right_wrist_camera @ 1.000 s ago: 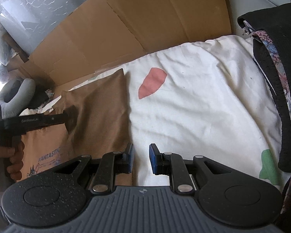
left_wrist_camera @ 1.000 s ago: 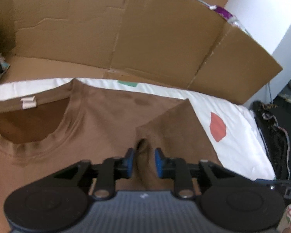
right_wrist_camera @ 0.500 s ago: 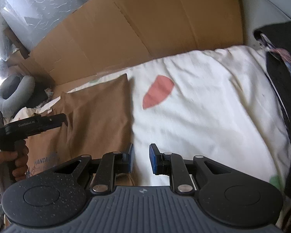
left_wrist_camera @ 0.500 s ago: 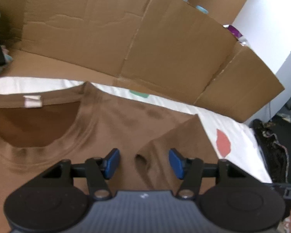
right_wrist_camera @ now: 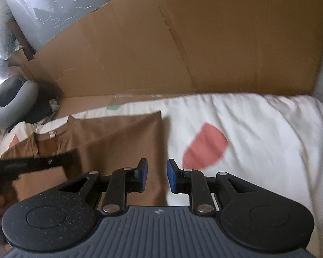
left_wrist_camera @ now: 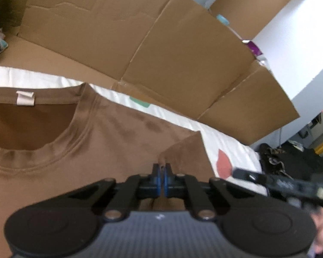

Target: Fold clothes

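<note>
A brown T-shirt lies flat on a white sheet, its collar with a white label at the left. The right sleeve is folded inward over the chest. My left gripper is shut on the edge of that sleeve fold, blue pads together. In the right wrist view the shirt lies left of centre and the left gripper reaches in over it. My right gripper hovers over the shirt's right edge. Its jaws are opening, with nothing pressed between the pads.
The white sheet has red and green patches. Tall cardboard panels wall off the far side. A grey neck pillow sits at the far left. Dark clothes lie heaped beyond the sheet's right end.
My left jaws spread wide off the bunched sleeve, then closed on its fold. My right gripper swept left from the bare sheet to the shirt's edge, its jaws widening a little.
</note>
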